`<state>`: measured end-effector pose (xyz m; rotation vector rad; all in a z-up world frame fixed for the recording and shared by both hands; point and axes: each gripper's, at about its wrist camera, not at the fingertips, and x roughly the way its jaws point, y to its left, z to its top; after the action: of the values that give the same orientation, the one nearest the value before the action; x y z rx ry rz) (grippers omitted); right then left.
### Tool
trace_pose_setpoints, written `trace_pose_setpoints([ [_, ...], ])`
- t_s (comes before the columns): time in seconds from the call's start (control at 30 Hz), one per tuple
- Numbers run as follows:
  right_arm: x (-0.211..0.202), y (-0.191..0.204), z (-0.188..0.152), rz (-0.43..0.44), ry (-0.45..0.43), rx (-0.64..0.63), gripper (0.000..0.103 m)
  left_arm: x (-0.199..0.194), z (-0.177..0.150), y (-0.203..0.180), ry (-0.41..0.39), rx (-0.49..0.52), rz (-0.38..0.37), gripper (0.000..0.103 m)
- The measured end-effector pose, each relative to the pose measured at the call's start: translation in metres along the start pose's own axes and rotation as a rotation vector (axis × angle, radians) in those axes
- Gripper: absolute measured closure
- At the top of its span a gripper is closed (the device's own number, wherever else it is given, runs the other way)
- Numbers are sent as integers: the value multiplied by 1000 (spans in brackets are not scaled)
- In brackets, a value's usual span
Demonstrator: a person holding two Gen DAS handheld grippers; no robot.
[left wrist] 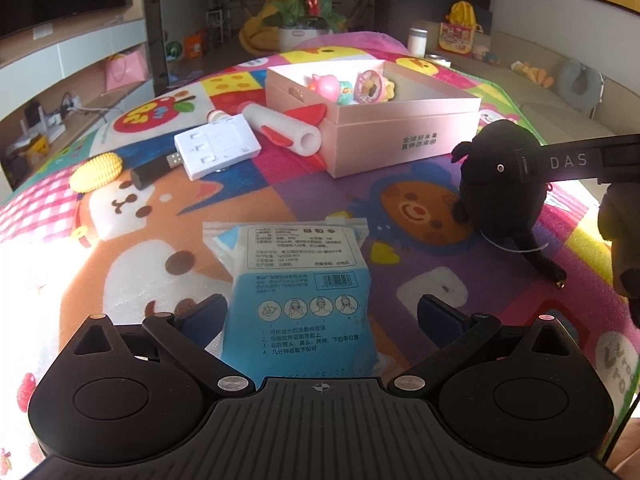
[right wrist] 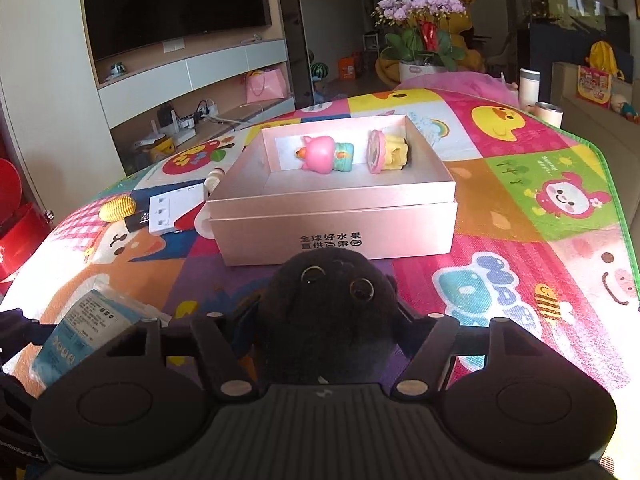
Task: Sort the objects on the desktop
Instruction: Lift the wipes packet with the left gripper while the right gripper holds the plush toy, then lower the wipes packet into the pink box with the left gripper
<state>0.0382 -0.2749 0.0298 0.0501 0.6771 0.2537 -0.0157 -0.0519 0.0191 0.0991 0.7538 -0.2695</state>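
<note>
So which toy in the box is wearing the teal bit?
The pink figure, lying on the left side of the pink box. The other toy beside it is yellow with a round pink face.

The mat (left wrist: 304,200) is a patchwork of pink, yellow, purple, orange and green squares printed with cartoon animals. The box (right wrist: 332,224) is pale metallic pink with dark lettering. Inside lie a pink figure (right wrist: 322,154) with a teal base and a yellow-and-pink figure (right wrist: 388,152). The plush (right wrist: 332,312) is black with glossy eyes. The packet (left wrist: 296,292) is light blue with dark print. The toy corn (left wrist: 96,172) is yellow; the adapter (left wrist: 218,146) white.
</note>
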Motion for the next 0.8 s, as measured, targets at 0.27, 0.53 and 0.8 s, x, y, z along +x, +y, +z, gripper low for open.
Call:
trace_pose_setpoints([
  [0.27,-42,15,-2,67,-24,-72,37,-16,3,-11,-13,72,31,41],
  [0.53,-102,20,15,66,-169,-108,37,-63,27,-45,-191,203,-5,41],
  [0.8,-140,10,65,-60,-412,-152,37,-45,120,-56,-376,197,-42,41],
])
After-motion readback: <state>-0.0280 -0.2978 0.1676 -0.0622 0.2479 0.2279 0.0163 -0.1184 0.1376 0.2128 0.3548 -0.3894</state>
